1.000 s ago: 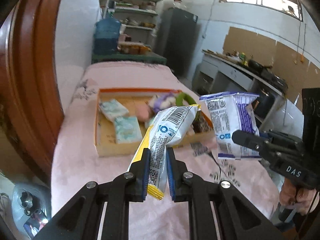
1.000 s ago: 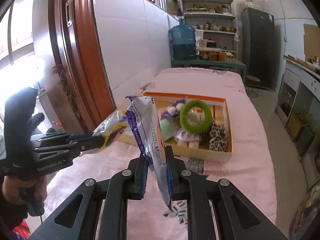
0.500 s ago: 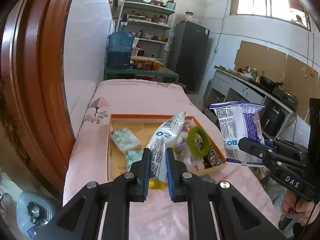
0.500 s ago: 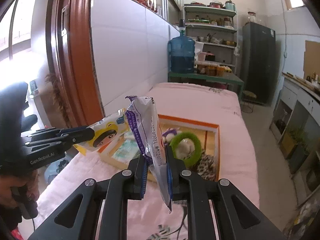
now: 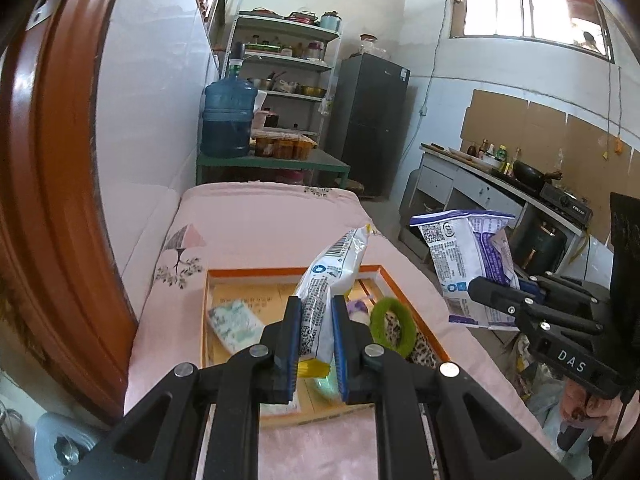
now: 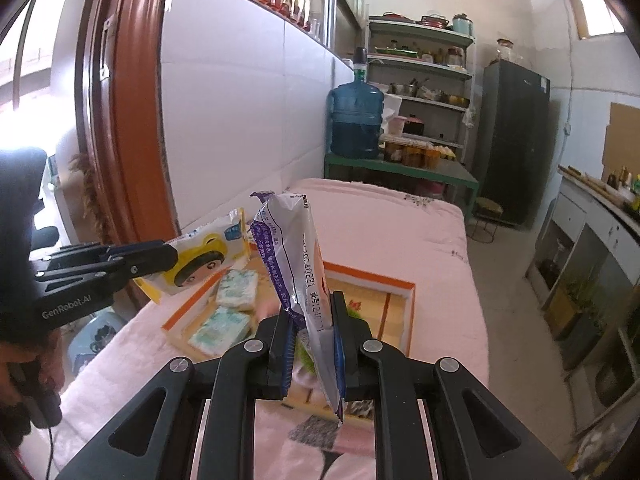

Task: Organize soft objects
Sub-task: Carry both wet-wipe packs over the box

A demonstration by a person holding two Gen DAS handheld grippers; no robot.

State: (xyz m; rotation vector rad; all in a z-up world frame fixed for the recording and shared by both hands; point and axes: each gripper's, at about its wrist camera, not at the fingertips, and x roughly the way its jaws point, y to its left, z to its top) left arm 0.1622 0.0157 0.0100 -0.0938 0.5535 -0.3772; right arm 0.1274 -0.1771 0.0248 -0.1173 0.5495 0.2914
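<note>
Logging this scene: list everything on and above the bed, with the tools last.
Yellow-and-white snack bag: 1, held above the tray.
Purple-and-white snack bag: 1, held above the tray.
Orange-rimmed tray: 1, on the pink bed.
Tissue packs: 2, pale green-white, left part of tray.
Green ring toy: 1, right part of tray.
Left tool: black, blue pads, shut on the yellow bag.
Right tool: black, blue pads, shut on the purple bag.

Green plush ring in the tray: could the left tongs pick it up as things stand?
Probably not yet: the left tongs are shut on a snack bag, so they cannot grip the green ring until that is released.
</note>
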